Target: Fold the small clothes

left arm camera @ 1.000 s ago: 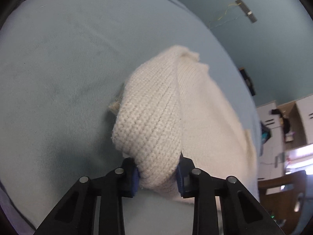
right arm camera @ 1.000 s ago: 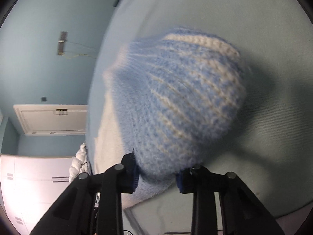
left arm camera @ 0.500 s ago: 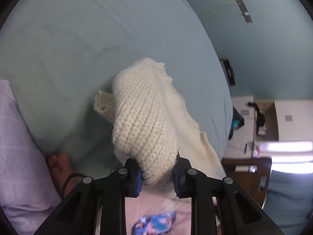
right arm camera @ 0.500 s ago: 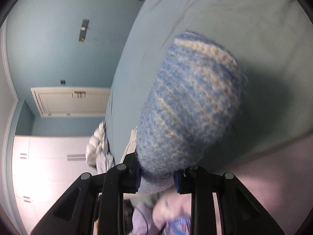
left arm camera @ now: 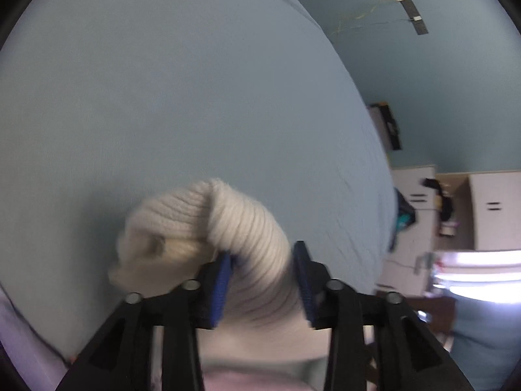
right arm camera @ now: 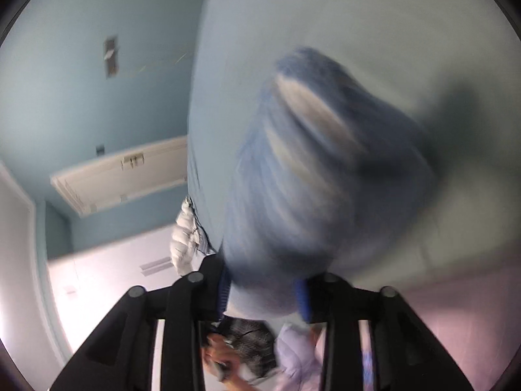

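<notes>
Left hand-held gripper [left arm camera: 262, 280]: jaws opening, cream knit garment [left arm camera: 228, 238] lying between blue pads [left arm camera: 221, 290], right pad clear of it, cloth draping over light blue bed sheet [left arm camera: 195, 97]. Right hand-held gripper [right arm camera: 263, 296]: jaws opening, blue-and-white striped knit [right arm camera: 319, 169] sitting between pads, motion-blurred, hanging above sheet; contact unclear.

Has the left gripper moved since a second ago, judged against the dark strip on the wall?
Yes. The left gripper, opening around the cream knit, swung: the wall strip sits further right, and the bed fills more view.
</notes>
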